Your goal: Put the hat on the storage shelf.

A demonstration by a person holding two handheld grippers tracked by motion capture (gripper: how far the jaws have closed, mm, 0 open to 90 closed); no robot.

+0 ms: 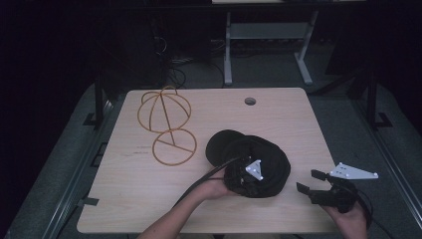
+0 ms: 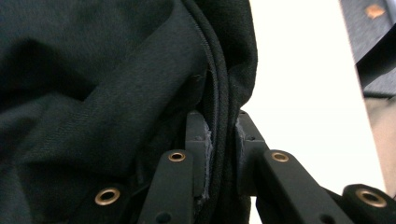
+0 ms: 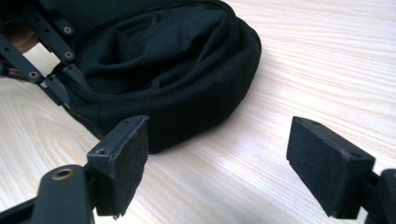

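Cap point(image 1: 259, 164) rim clamped in left tool point(image 2: 219, 154); right tool point(image 3: 217, 158) gapes over bare table point(image 1: 149, 199).

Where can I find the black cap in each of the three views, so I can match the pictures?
High view: the black cap lies right of centre on the table, under the left gripper.
Left gripper view: it fills the left and middle, its rim pinched between the fingers.
Right gripper view: upper left, beyond the open right gripper.
Shared landmark: the light wooden table.
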